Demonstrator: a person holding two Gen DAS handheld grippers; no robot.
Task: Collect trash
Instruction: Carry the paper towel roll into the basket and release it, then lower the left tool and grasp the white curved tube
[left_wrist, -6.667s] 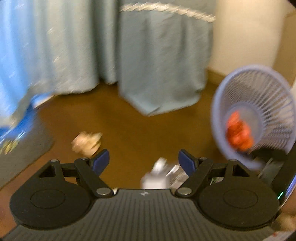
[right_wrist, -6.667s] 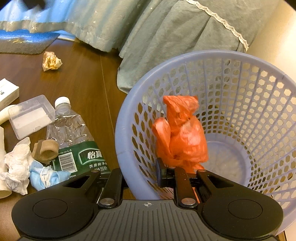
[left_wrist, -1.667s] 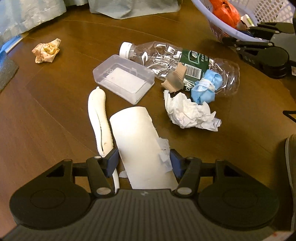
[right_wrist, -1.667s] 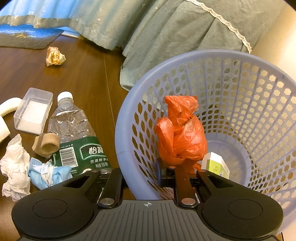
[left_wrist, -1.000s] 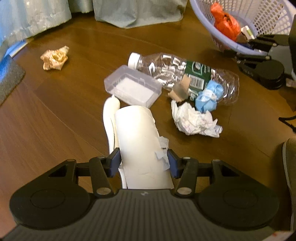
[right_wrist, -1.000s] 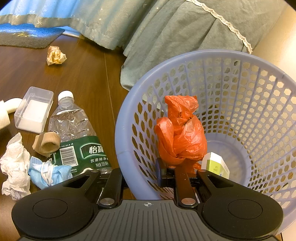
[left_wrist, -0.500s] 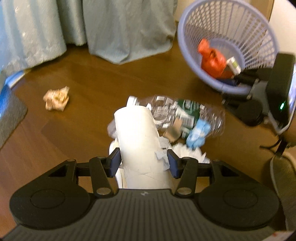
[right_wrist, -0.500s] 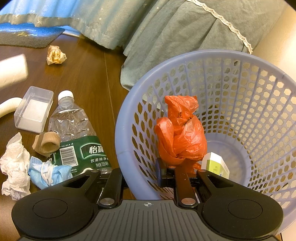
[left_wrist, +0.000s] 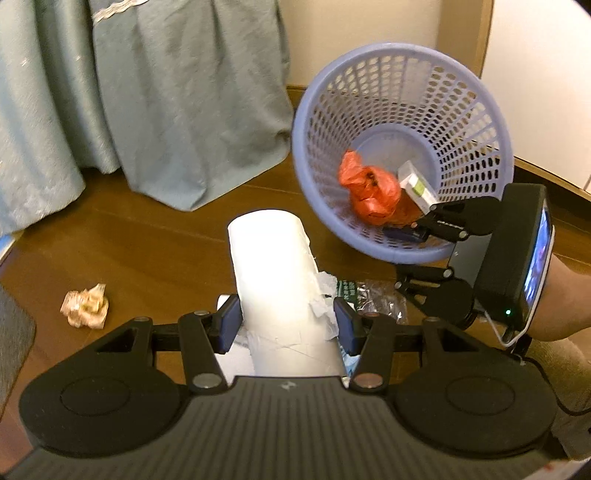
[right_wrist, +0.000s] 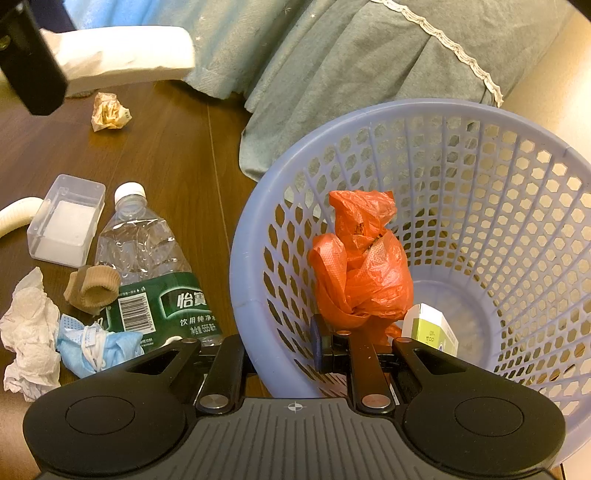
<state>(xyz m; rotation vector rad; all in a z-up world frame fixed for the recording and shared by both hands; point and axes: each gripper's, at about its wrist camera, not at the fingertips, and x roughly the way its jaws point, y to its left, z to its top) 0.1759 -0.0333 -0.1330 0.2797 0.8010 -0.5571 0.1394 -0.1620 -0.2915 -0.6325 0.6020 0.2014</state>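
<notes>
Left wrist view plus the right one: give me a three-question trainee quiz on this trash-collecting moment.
1. True or false: the left gripper is empty.
2. What does the right gripper clamp?
A. plastic bottle
B. basket rim
C. crumpled tissue
3. Fill in: inside the basket lie an orange bag and a small ____.

Key: 1 false, its fingers hold the white paper roll; 2 B; 3 box.

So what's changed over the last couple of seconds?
The left hand-held gripper, shut on the white paper tube, has lifted it off the floor toward the purple basket. The right hand-held gripper still clamps the tilted basket's rim. The orange bag, small box and floor litter are unmoved.
</notes>
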